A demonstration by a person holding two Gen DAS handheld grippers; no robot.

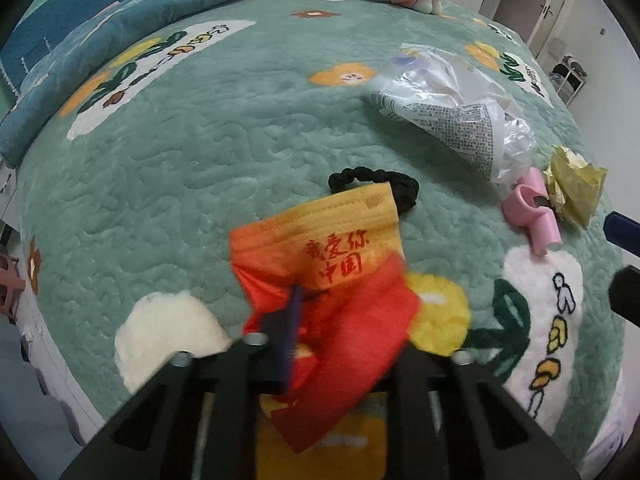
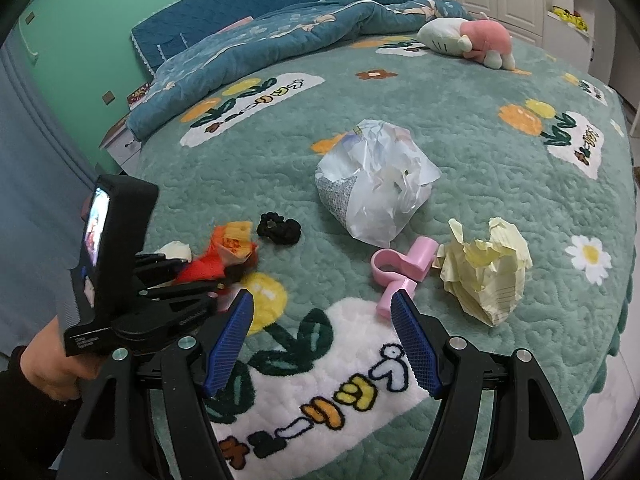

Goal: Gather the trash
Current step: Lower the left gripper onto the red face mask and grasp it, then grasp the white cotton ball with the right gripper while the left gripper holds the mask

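On the green quilted bed cover (image 2: 500,184): clear plastic bag of scraps (image 2: 374,184) at centre; black hair scrunchie (image 2: 279,229) to its left; pink plastic clip (image 2: 402,268) before it, touching crumpled yellow paper (image 2: 484,268) on the right. Pink-and-white plush toy (image 2: 466,42) far behind, beside blue bunched quilt (image 2: 256,40).

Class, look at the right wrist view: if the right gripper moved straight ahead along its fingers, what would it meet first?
Most likely the pink plastic clip, lying on the bedspread just past the open right gripper. The white plastic bag lies farther along. Depth is uncertain.
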